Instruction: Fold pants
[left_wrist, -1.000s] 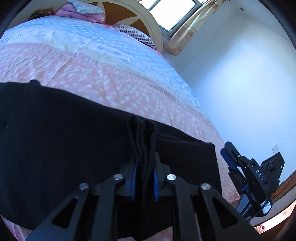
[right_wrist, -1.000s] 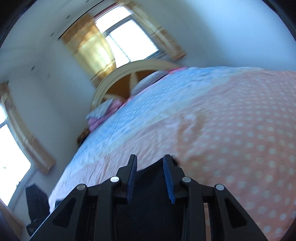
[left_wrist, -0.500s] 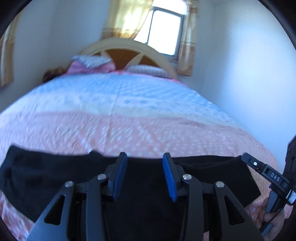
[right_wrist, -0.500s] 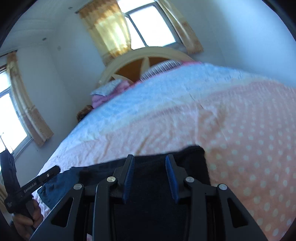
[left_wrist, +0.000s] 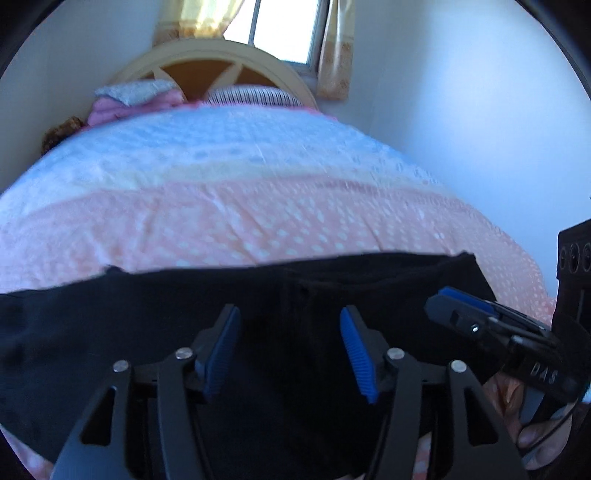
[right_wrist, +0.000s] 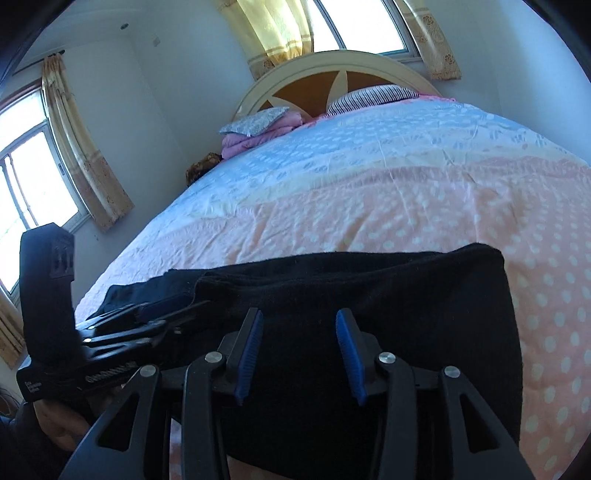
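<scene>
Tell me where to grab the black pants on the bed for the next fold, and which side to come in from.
Probably the right-hand end of the black pants, where the layers stack into a rounded folded edge on the bedspread. Come in from the right with the right gripper, whose fingers are opening above the cloth with nothing pinched, so one finger can slide under that edge. The left gripper, also opening, hovers mid-cloth.

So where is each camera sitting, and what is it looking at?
Left wrist view: sits on the left gripper, looks over the black pants up the bed to the headboard; jaws opening, empty; the right gripper and a hand show at right.
Right wrist view: sits on the right gripper, facing the same way; jaws opening, empty; the left gripper shows at left.
Both share the pants, bed, headboard and striped pillow.
</scene>
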